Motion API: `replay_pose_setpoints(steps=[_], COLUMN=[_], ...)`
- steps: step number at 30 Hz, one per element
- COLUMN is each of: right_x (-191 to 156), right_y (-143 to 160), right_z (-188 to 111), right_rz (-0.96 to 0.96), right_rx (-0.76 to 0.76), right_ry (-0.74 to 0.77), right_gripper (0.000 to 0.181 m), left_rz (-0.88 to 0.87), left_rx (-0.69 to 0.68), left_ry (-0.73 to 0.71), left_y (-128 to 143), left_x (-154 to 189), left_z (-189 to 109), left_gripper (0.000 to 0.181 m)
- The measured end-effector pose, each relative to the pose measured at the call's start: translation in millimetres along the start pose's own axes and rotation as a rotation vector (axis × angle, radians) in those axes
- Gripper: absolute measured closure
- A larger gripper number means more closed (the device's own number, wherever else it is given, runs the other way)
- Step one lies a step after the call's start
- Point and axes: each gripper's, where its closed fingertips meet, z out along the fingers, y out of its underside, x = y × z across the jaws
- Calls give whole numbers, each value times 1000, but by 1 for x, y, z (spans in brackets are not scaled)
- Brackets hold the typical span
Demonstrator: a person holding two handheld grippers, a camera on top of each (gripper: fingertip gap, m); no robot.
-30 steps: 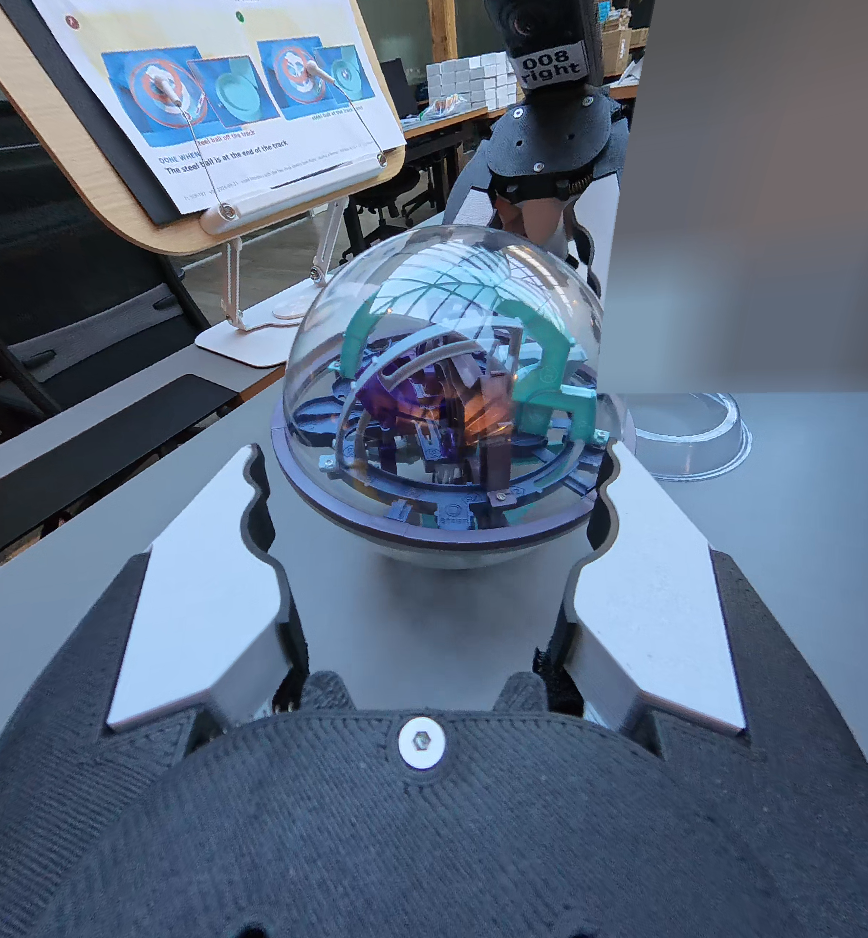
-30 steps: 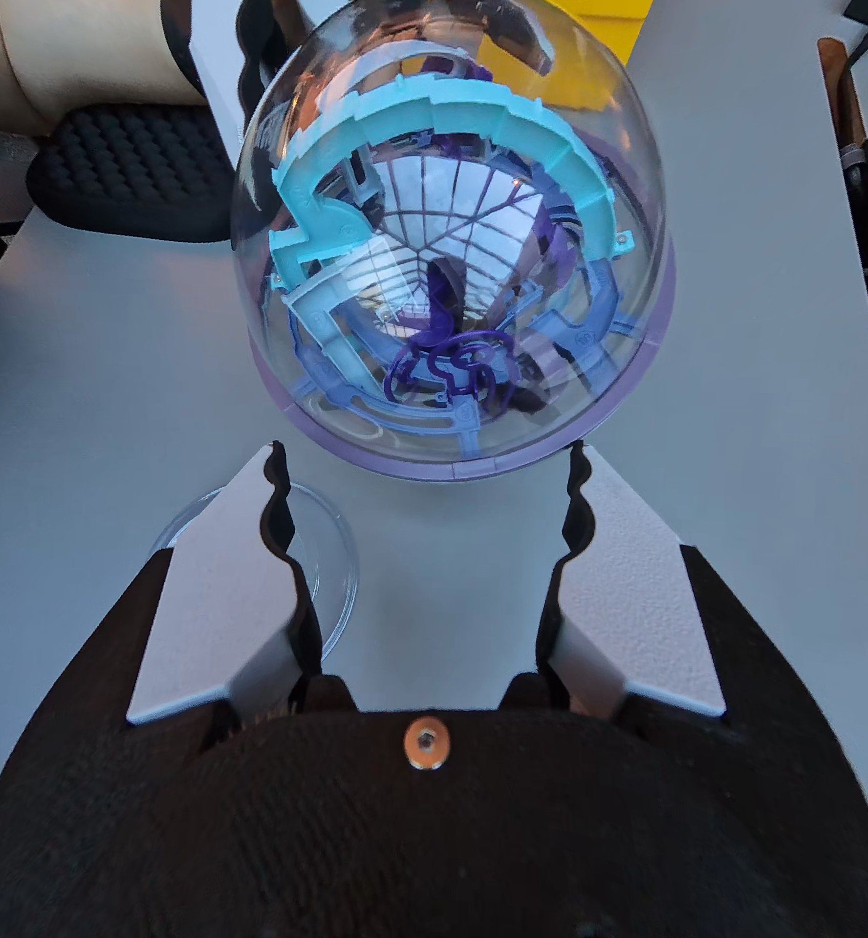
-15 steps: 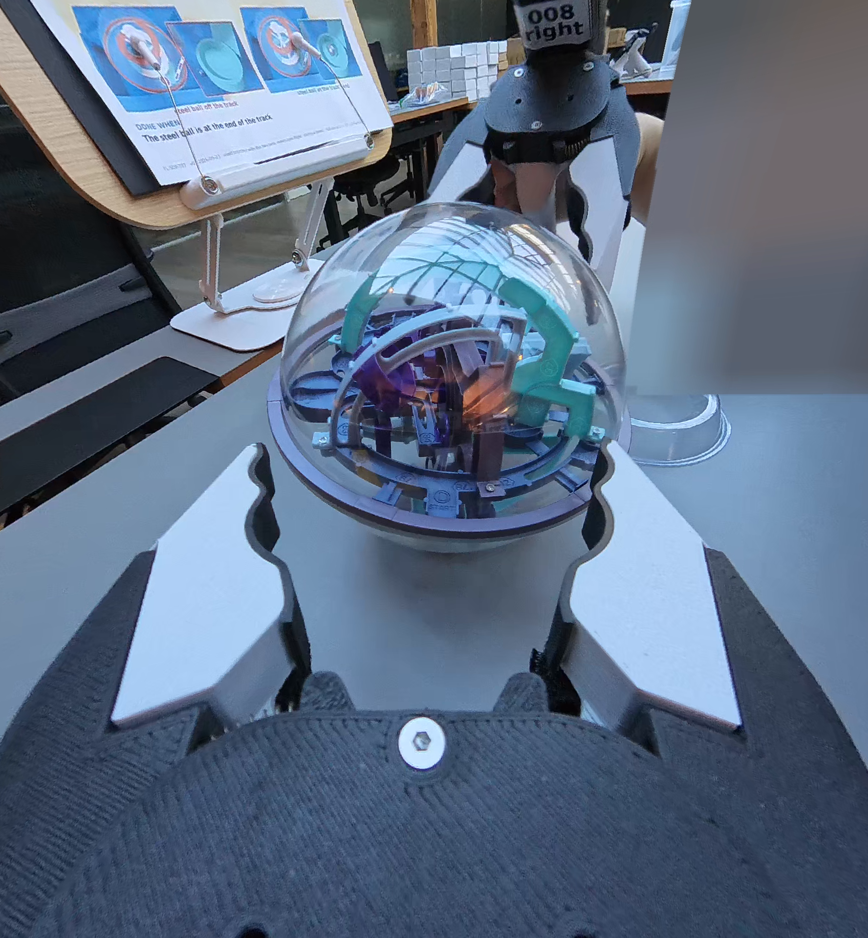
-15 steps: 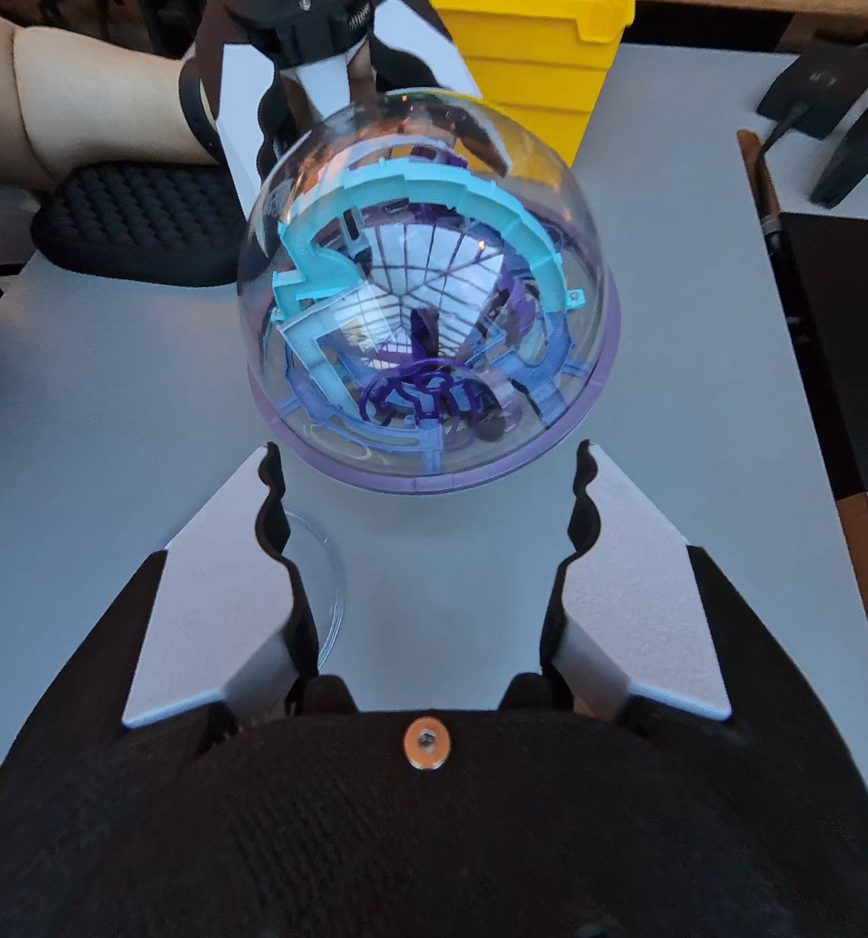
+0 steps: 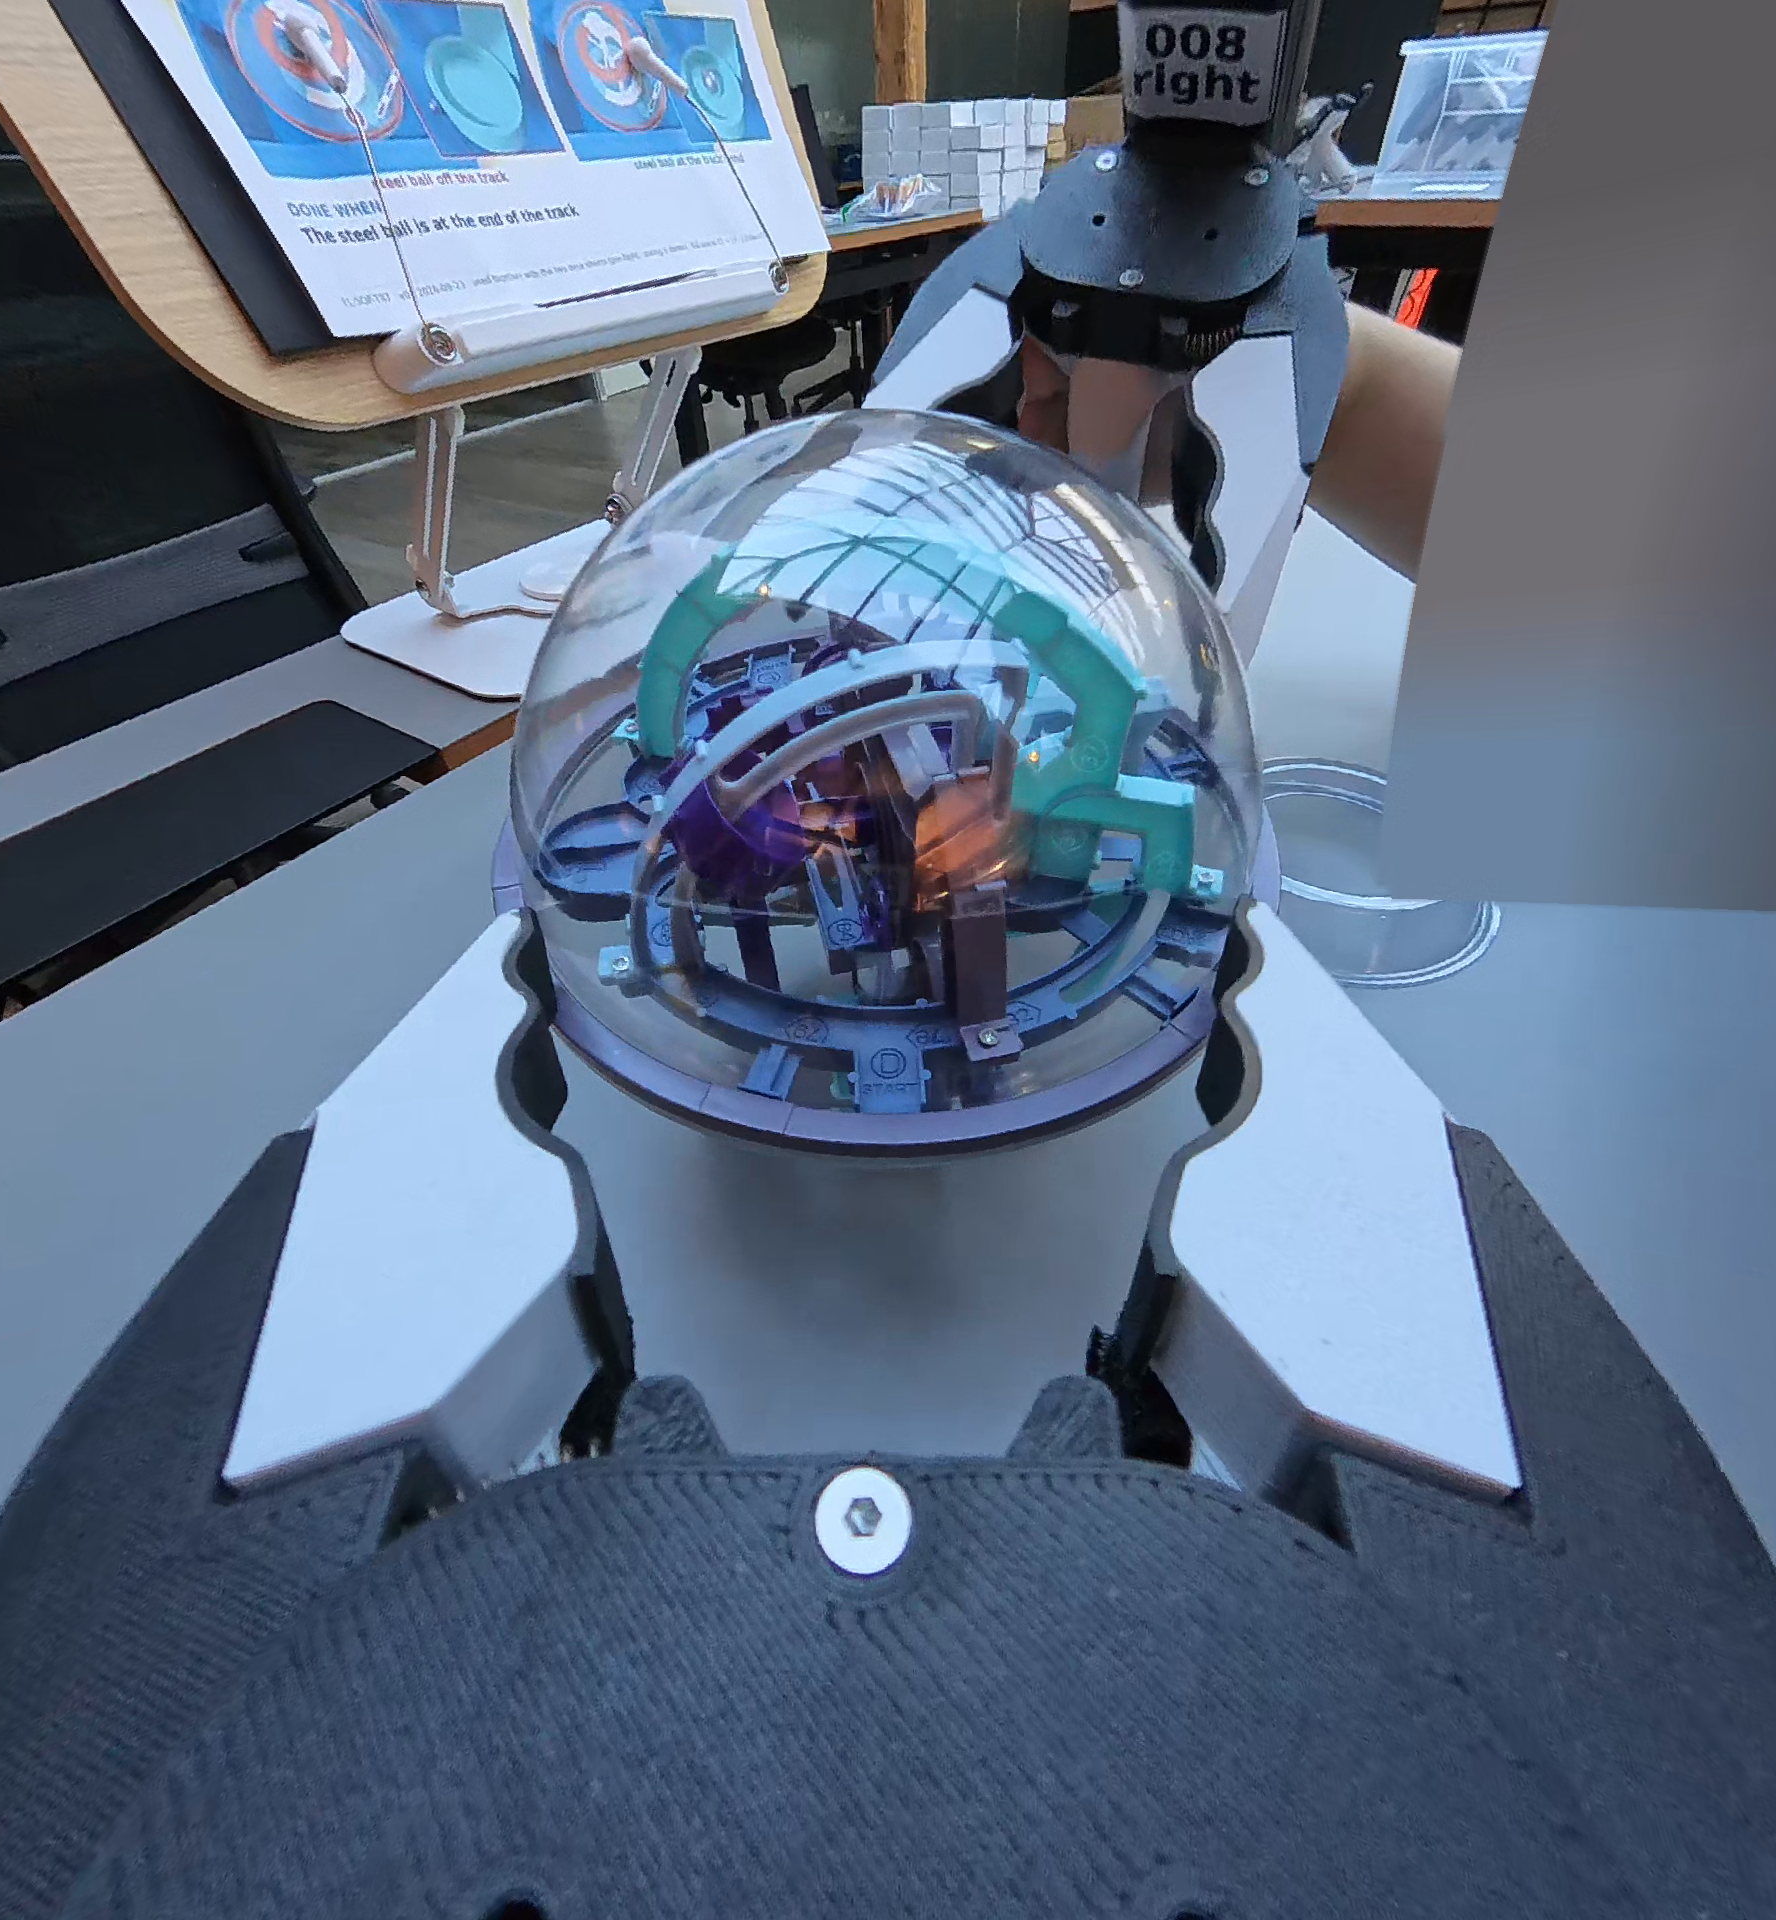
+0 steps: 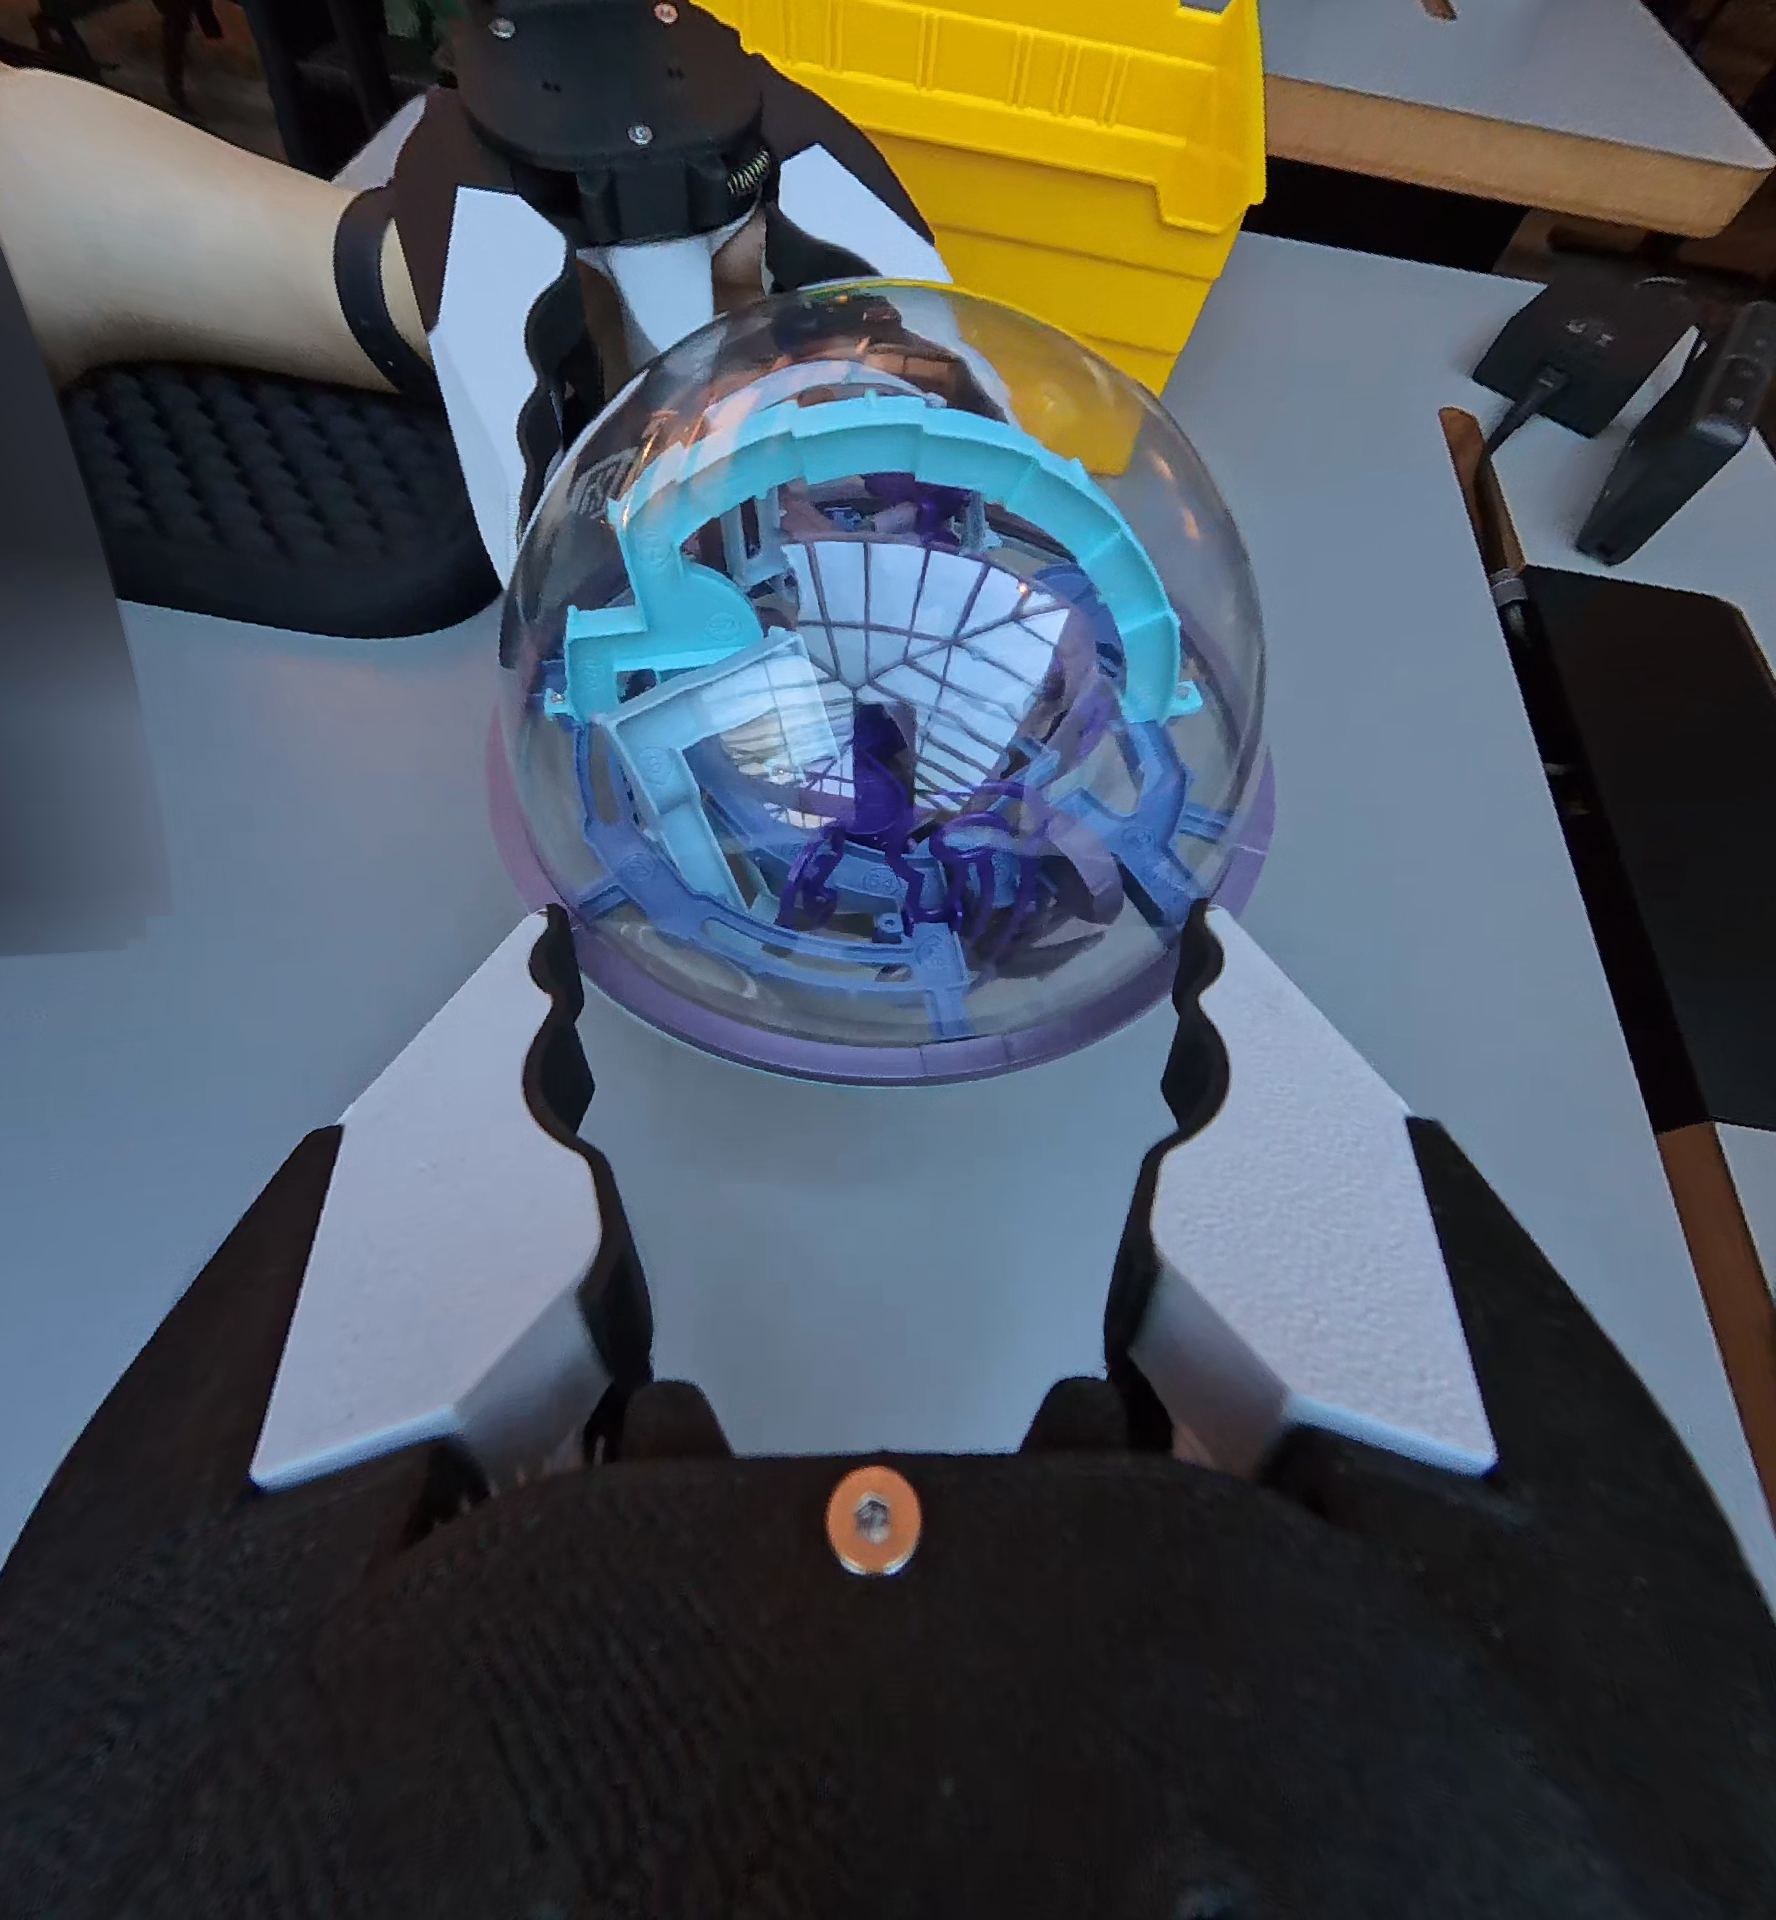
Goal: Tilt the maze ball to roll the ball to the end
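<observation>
1. Maze ball (image 5: 884,790) sits on the grey desk (image 5: 1642,1091), right between the two claws.
2. What has changed: a moment ago both claws were a little way back from it. Now the left claw (image 5: 879,925) has come in close, and its two tips sit at the sides of the purple ring around the ball's middle.
3. The right claw (image 6: 873,920) has done the same from the other side. Its tips are also beside the purple ring.
4. Both claws are spread wide, and neither one squeezes the ball yet. I cannot tell if the tips touch it or are just beside it.
5. What this means: I think the claws are getting ready to hold the ball from two sides. The tilting has not started, so the task looks like it is near its start.
6. How the maze ball looks: it is a clear round shell with a purple ring at the middle. Inside are curvy tracks in light blue-green, dark blue and purple.
7. I cannot spot the little ball inside the tracks.
8. A clear round stand (image 5: 1383,914) lies on the desk near the ball, with nothing on it.
9. A yellow bin (image 6: 1050,156) is behind the ball in the right wrist view.
</observation>
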Motion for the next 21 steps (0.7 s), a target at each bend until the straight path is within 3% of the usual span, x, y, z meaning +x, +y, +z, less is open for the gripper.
replay_pose_setpoints(steps=[8, 17, 21], right_x=[1, 2, 4], right_y=[15, 21, 22], right_z=[2, 0, 0], right_rz=[50, 90, 138], right_rx=[-46, -70, -74], right_ry=[-23, -30, -33], right_gripper=[68, 69, 69], left_rz=[6, -175, -122], left_rx=[37, 44, -102], left_ry=[-39, 42, 93], left_y=[-10, -7, 18], left_x=[-7, -11, -2], left_z=[-7, -12, -10], left_gripper=[56, 51, 49])
